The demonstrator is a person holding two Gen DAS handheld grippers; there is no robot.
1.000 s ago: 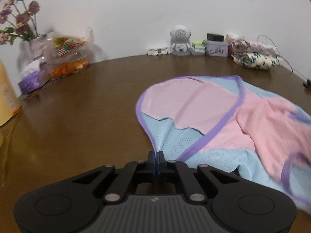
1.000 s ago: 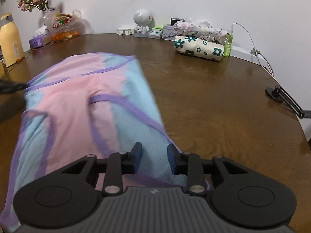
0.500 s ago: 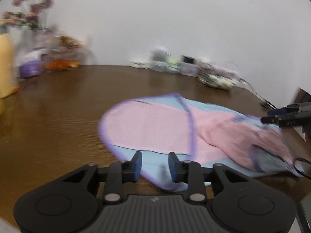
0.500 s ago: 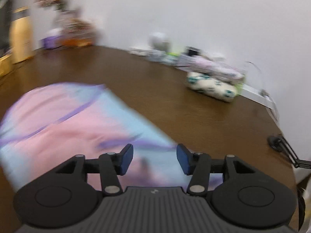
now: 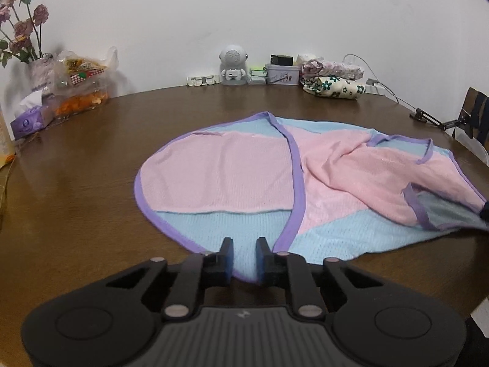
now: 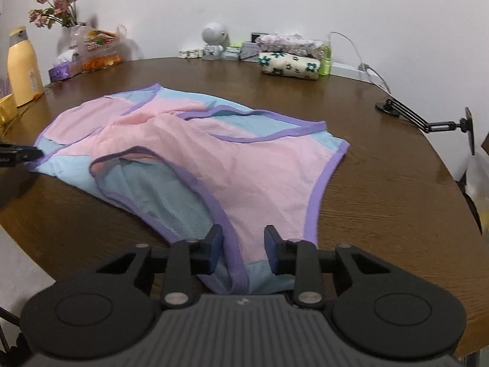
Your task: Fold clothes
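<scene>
Both tools look alike: the left gripper (image 5: 245,255) and right gripper (image 6: 243,248) are matte black, with blue pads on their fingers (image 5: 227,257), angular linkage arms, silver round screws, two round discs and a grey ribbed housing bearing a small pale logo.

I can't read any text; the print on the yellow bottle (image 6: 23,66) at the desk's left edge is too blurred.

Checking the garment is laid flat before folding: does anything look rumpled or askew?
Yes. The pink and blue garment is not flat: its pink middle is bunched into ridges, and one purple-trimmed opening gapes, showing the blue inner layer.
</scene>
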